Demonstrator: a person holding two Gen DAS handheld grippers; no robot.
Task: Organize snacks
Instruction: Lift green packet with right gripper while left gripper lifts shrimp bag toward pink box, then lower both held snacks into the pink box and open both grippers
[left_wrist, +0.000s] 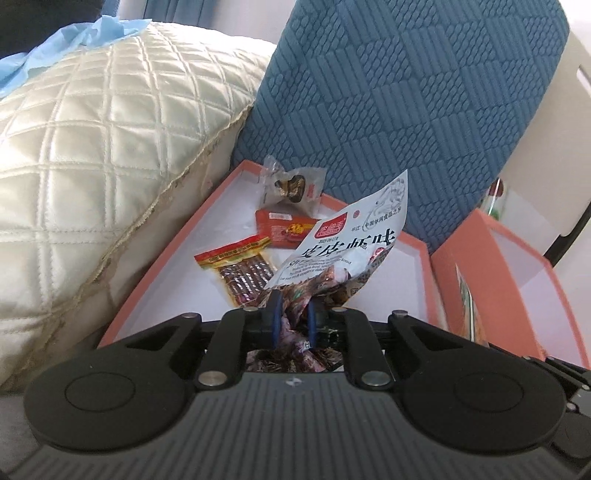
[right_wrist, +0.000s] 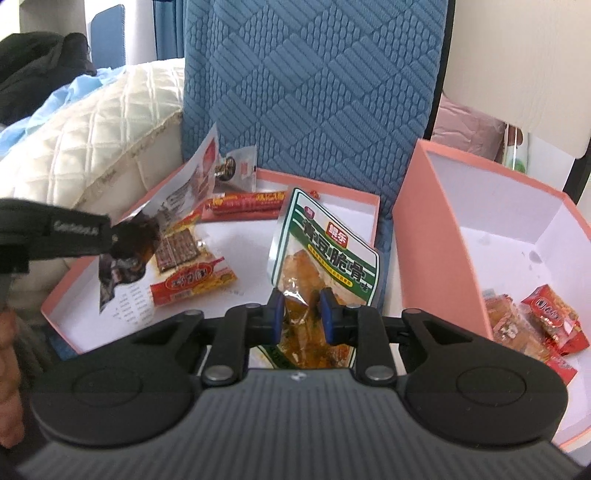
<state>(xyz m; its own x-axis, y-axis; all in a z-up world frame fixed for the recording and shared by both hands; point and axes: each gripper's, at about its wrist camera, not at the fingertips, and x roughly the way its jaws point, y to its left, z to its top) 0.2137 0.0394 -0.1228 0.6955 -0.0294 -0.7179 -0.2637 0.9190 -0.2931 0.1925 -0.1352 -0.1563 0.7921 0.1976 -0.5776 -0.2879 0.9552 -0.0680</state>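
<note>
Both tools loaded at once; left gripper (left_wrist: 293, 317) clenched on the crumpled lower end of a white-and-brown foil snack packet with a red logo (left_wrist: 347, 243), held up over the shallow pink-rimmed cardboard tray with a white floor (left_wrist: 155, 258); right gripper (right_wrist: 302, 314) clamped on the clear, oily bottom of a green-and-white pouch of pale meat pieces (right_wrist: 325, 254), hanging between that tray and the deeper pink box (right_wrist: 436, 229) to the right; best handled one at a time, probably; lower each packet until its free end touches the floor, then let go, so nothing flips or slides out; keep the two tools well apart; watch the slick clear film in the right pinch, likely to slip. Labels next: large green characters 青豆脆骨 on the green pouch, small red brand patch above, too small to read; black characters upside down on the white packet, plus tiny English lines, not legible; red-and-yellow vacuum pack of dark strips (left_wrist: 240, 273) lying flat in the tray, print too blurred; red sausage stick (right_wrist: 245, 201) along the far wall, yellow text unreadable; red sachets (right_wrist: 550, 317) in the deep box, same story.
</note>
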